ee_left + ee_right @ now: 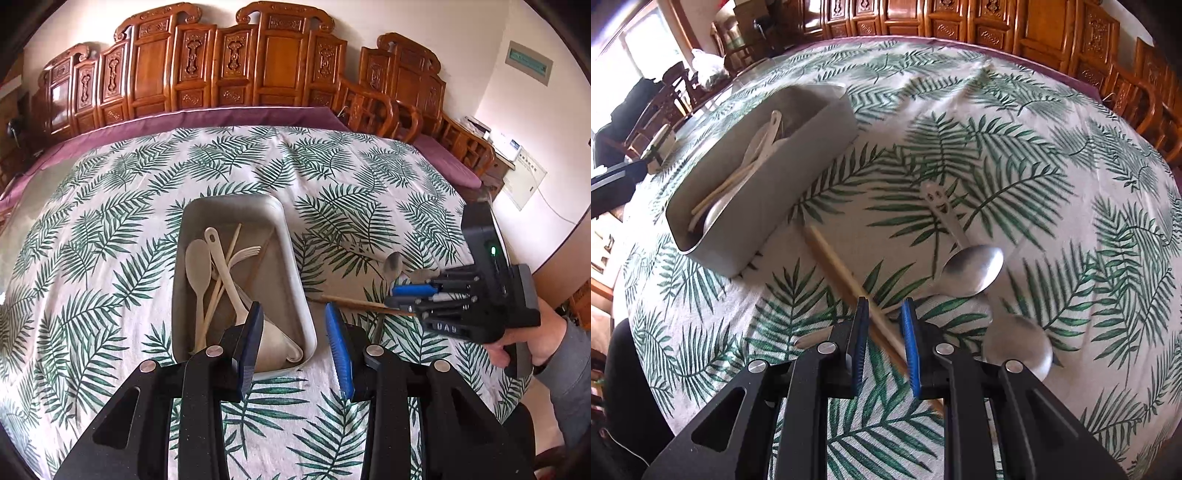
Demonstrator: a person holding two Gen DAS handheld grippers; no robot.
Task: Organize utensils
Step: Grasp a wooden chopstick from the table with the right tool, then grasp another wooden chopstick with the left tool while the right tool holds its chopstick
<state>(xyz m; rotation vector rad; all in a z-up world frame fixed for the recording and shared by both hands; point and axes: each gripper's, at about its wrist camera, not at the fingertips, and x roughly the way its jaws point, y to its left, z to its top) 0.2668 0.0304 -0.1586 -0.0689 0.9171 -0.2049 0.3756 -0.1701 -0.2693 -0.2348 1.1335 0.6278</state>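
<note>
The right gripper [884, 306] pinches thin wooden chopsticks [846, 269] low over the leafy-cloth bench [1071, 221], beside two shiny metal spoons [973, 267]. The left gripper [293, 314] hangs spread and empty over the grey metal tray [291, 254] of pale utensils.

A palm-leaf tablecloth [110, 236] covers the tabletop, with a purple cloth [236, 118] showing under its far edge. Behind stands a carved wooden screen [221, 62], and carved wooden chairs [373, 107] line the right side. A grey panel [529, 62] is set in the white wall [461, 33].
</note>
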